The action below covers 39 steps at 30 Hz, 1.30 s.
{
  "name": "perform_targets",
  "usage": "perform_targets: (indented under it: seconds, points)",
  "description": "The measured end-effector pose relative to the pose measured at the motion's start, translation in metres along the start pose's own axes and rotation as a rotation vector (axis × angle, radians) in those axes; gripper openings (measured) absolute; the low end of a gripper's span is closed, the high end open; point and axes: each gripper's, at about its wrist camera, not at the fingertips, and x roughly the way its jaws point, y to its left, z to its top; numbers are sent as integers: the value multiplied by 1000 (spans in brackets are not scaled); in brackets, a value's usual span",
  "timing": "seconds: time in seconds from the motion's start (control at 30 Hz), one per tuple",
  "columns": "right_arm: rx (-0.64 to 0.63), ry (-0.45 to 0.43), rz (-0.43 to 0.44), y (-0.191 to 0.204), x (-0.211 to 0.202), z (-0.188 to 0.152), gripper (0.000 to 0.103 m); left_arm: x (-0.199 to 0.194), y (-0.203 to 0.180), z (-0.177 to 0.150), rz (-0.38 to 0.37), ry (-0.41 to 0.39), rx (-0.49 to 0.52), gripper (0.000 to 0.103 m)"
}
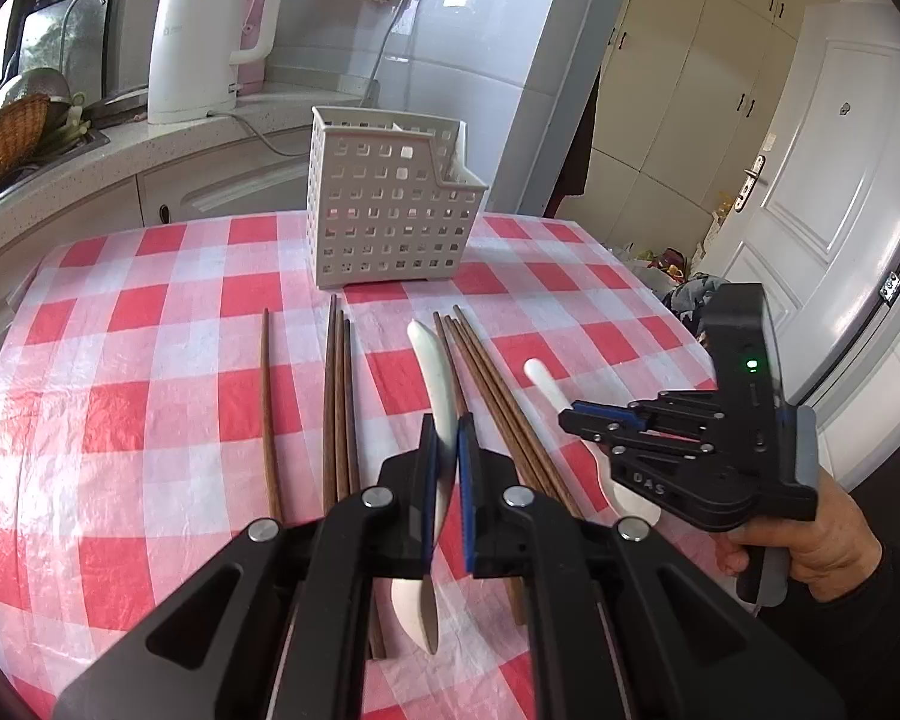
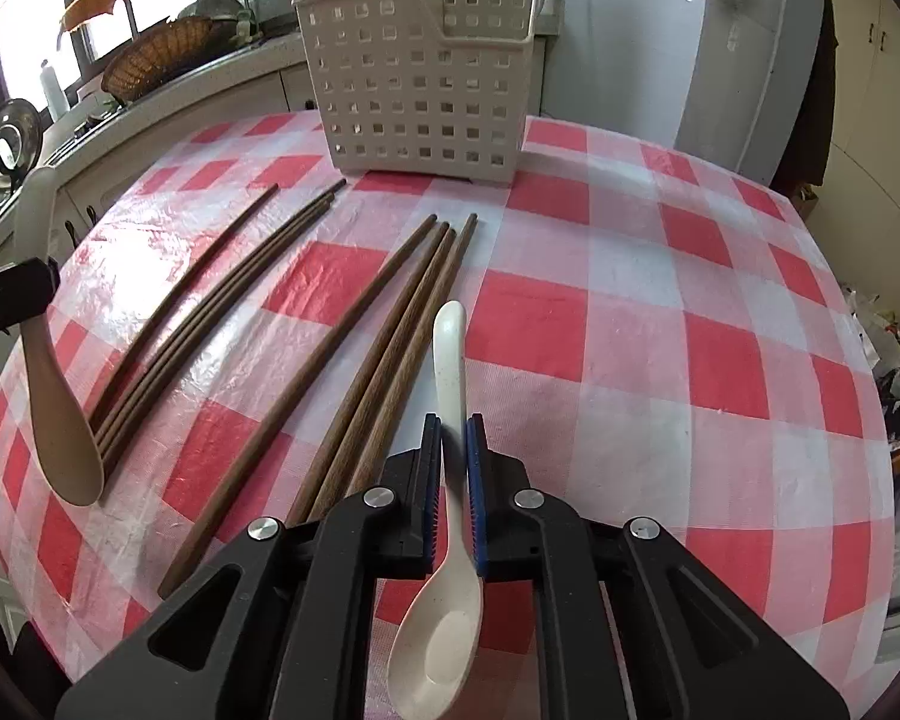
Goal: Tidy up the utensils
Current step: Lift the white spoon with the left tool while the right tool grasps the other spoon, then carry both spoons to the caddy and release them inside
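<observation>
Left hand-held gripper [image 1: 448, 429] was clamped on a smooth cream spoon [image 1: 435, 354] w/ handle pointing at the perforated white plastic basket [image 1: 390, 204]. Right hand-held gripper [image 2: 453, 429] had its pads pressed on a glossy white soup spoon [image 2: 450, 354], bowl toward camera. Slim dark wooden chopsticks [image 2: 384, 324] lay in loose groups on the counter, on a red-white checked glossy cloth [image 2: 660, 312]. White kettle [image 1: 210, 36] stood behind the basket.
</observation>
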Motion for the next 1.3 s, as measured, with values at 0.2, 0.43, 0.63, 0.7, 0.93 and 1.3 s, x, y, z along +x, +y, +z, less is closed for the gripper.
perform_targets:
  seconds: [0.2, 0.43, 0.63, 0.7, 0.93, 1.3]
  points:
    - [14, -103, 20, -6, -42, 9, 5, -4, -7, 13, 7, -19, 28, 6]
    - [-3, -160, 38, -3, -67, 15, 4, -5, -16, 23, -1, -35, 46, 6]
    - [6, -220, 53, -3, -82, 44, 4, -11, -17, 51, 4, -78, 68, 6]
    - [12, -254, 48, -4, -87, 64, 4, -13, -16, 67, -2, -95, 71, 6]
    - [51, -386, 10, -15, -93, 148, 4, -16, -15, 115, 10, -148, 86, 6]
    - [94, -441, -22, -28, -56, 219, 4, -12, 15, 187, 22, -244, 52, 6]
